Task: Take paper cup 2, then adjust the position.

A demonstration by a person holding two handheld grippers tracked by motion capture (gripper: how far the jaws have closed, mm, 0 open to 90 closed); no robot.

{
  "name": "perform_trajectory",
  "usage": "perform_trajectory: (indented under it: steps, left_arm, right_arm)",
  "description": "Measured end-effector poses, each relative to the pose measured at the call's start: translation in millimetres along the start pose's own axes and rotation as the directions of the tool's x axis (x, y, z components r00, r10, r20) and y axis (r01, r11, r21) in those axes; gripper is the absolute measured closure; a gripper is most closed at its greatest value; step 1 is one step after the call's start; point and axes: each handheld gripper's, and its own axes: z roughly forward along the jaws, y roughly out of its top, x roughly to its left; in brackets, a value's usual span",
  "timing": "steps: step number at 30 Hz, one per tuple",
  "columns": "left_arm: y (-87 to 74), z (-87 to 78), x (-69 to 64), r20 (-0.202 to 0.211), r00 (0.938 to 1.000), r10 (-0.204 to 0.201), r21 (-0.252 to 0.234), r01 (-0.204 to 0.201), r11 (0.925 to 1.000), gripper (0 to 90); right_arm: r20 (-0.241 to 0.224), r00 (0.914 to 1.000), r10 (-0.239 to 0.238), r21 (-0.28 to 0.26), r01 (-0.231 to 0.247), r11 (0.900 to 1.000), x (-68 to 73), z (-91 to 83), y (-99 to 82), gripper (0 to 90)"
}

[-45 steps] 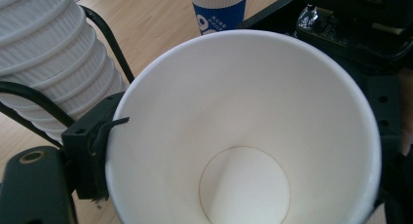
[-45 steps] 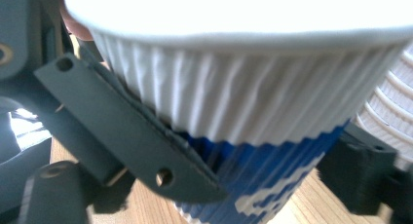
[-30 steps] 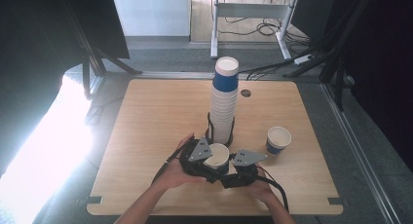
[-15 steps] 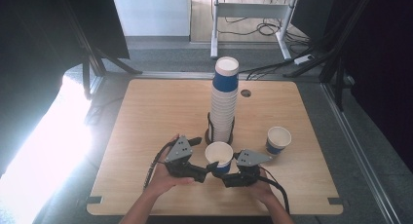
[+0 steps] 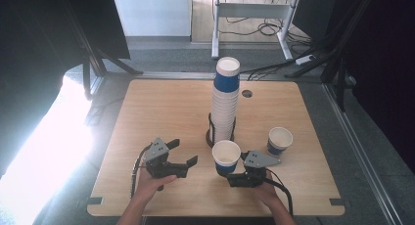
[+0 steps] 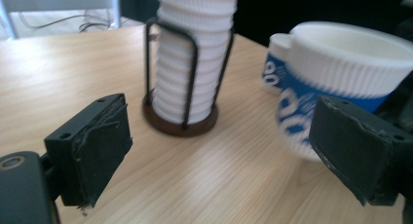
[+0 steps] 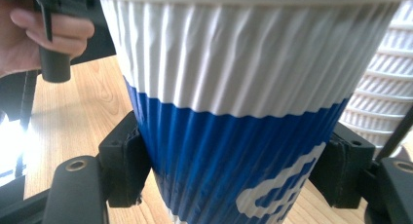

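Right gripper clamps the cup at lower centre; left gripper, jaws empty and just narrowing, should stay clear so the cup lowers level

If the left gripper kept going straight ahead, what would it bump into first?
Probably the tall stack of ribbed white paper cups in its black wire holder. The left gripper points at it, though the blue-and-white cup sits close on one side.

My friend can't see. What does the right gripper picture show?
A blue and white ribbed paper cup sits clamped between the right gripper's two black jaws, close up. A cup stack stands behind it on the wooden table.
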Motion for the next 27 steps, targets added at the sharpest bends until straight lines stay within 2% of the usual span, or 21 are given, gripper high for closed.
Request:
perform_trajectory:
  steps: [6,11,18,27]
  left_arm:
    - [-10.2,-4.3,2.3,-0.037,0.9993,0.000,0.029,0.001,0.9996,8.3]
    - [-15.5,-0.4,2.8,-0.057,0.9983,0.012,0.055,-0.009,0.9985,8.4]
    - [-21.5,7.2,-1.4,-0.056,0.9977,0.038,0.092,-0.033,0.9952,8.4]
    - [-23.7,6.8,-0.4,-0.058,0.9979,0.029,0.100,-0.023,0.9947,8.4]
  right_arm:
    - [0.030,0.9995,0.009,-0.031,-0.008,0.9995,-1.4,-7.9,1.3,25.9]
    - [0.045,0.9990,0.002,-0.036,-0.001,0.9994,-1.7,-14.7,1.0,25.8]
    - [0.067,0.9977,0.013,-0.046,-0.010,0.9989,-5.3,-20.6,-0.8,25.9]
    - [0.105,0.9943,0.020,-0.069,-0.013,0.9975,-8.1,-32.5,-1.6,25.9]
